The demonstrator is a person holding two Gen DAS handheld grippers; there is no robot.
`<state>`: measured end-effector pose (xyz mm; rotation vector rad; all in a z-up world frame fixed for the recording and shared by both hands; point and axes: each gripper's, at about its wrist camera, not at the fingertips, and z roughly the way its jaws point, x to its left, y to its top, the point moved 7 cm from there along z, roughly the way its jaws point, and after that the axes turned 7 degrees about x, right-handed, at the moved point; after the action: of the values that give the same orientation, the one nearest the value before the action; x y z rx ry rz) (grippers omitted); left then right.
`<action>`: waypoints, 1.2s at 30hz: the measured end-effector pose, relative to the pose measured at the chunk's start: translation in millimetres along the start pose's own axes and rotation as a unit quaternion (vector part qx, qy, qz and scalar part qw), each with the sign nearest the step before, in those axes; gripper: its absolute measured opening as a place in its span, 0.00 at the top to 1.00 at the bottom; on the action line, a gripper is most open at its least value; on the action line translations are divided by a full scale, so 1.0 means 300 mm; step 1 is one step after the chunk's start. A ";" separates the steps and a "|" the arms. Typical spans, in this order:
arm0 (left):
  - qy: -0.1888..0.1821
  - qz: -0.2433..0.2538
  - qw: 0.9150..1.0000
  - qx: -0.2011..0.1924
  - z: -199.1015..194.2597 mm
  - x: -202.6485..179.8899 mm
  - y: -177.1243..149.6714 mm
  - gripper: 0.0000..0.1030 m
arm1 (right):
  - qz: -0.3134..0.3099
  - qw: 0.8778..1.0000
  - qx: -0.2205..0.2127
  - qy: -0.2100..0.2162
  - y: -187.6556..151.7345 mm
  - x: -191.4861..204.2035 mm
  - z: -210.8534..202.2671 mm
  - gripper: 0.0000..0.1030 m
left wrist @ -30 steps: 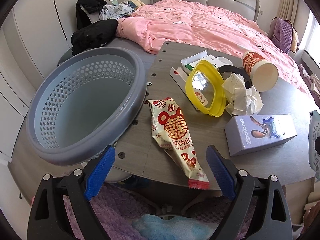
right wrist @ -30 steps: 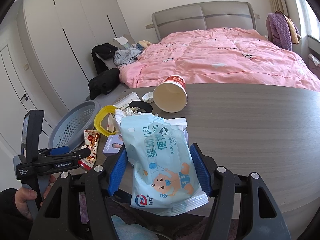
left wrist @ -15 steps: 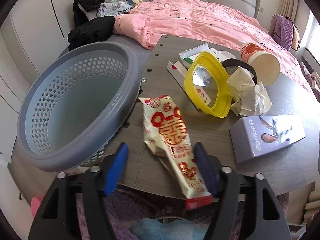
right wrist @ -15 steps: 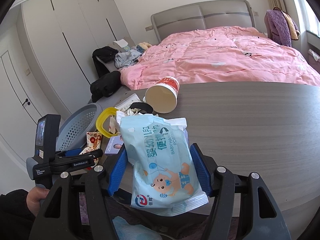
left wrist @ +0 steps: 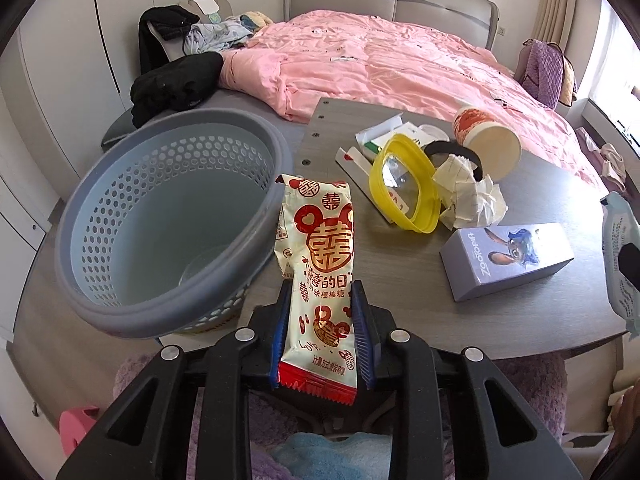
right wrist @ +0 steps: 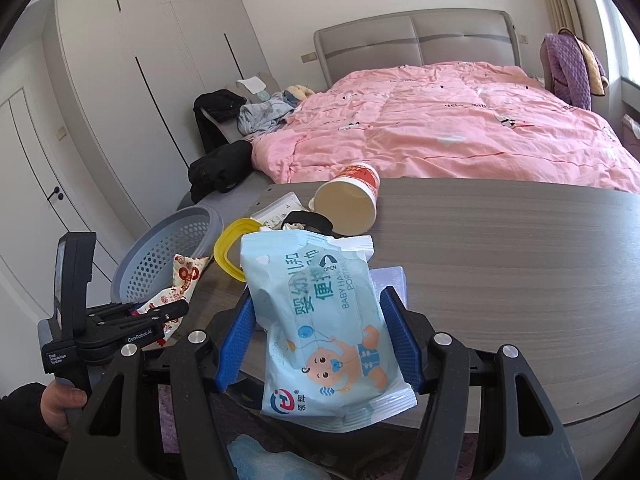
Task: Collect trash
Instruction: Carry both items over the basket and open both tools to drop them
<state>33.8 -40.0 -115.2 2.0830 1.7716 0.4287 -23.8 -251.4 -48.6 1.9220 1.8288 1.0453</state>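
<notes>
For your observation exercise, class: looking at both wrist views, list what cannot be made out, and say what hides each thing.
- Left wrist view: the wet wipes pack is cut off by the right edge.
- Left wrist view: the basket floor is partly hidden by its near rim.
- Right wrist view: the purple box is mostly hidden behind the pack.
- Right wrist view: the crumpled paper is nearly all hidden by the pack.
- Both views: the candy wrapper small print is too small to read.

Two hand-held grippers, left hand-held gripper (left wrist: pixel 320 330) and right hand-held gripper (right wrist: pixel 318 338); one grey basket (left wrist: pixel 120 184) at left of frame; one candy wrapper (left wrist: pixel 322 264); one wipes pack (right wrist: pixel 320 320); one paper cup (left wrist: pixel 486 142); one yellow lid (left wrist: pixel 402 188); one purple box (left wrist: pixel 506 262); one crumpled paper (left wrist: pixel 470 196)
</notes>
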 end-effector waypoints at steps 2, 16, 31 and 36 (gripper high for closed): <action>0.002 0.002 1.000 -0.021 -0.044 0.018 0.012 0.73 | -0.007 1.000 -0.002 0.004 0.012 0.040 0.005 0.41; 0.049 -0.047 0.995 -0.069 -0.123 0.340 0.088 0.73 | -0.083 0.992 0.029 0.088 0.120 0.426 0.236 0.41; 0.071 -0.088 0.992 -0.049 -0.028 0.610 0.141 0.73 | -0.136 0.981 0.084 0.109 0.185 0.736 0.509 0.41; 0.066 -0.092 0.992 -0.047 0.006 0.647 0.160 0.73 | -0.132 0.981 0.098 0.100 0.192 0.755 0.579 0.41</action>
<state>108.2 144.6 -96.1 1.8459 1.9587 0.5950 119.2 1.7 -63.5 1.6597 2.3022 1.0326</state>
